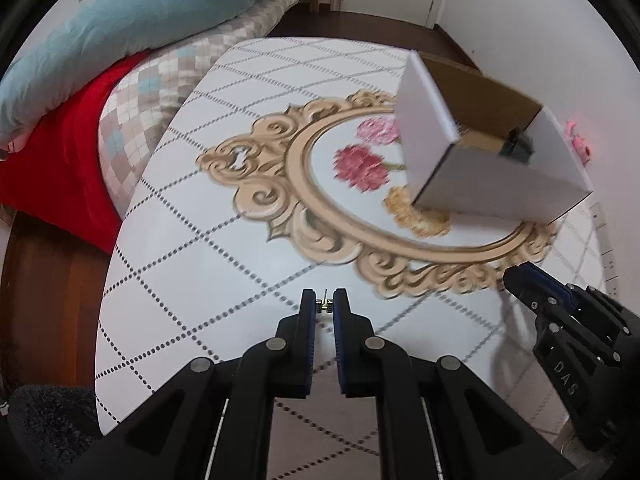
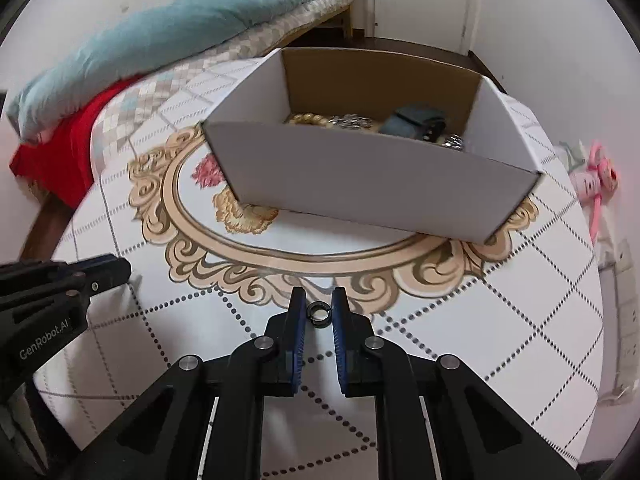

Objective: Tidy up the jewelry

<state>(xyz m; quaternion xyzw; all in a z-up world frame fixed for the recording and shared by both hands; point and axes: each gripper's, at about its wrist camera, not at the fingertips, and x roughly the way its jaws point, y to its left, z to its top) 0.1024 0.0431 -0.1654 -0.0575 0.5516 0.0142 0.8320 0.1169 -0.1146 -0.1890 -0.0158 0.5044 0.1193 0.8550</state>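
A white cardboard box (image 2: 360, 176) with a brown inside stands on the patterned table (image 2: 520, 320). It holds gold beads (image 2: 310, 119), silver jewelry (image 2: 352, 121) and a dark blue case (image 2: 416, 122). The box also shows in the left wrist view (image 1: 480, 168). My left gripper (image 1: 324, 305) is shut on a small gold piece of jewelry (image 1: 324, 305), held above the table near its front. My right gripper (image 2: 319, 314) is shut on a small dark ring (image 2: 319, 314), in front of the box. Each gripper shows in the other's view, the right one (image 1: 520, 284) and the left one (image 2: 108, 268).
A bed with a teal duvet (image 1: 132, 28), a checked blanket (image 1: 160, 92) and a red cloth (image 1: 68, 152) lies left of the table. A pink toy (image 2: 596, 184) sits by the wall at the right. A dark wooden floor (image 1: 36, 280) shows at the left.
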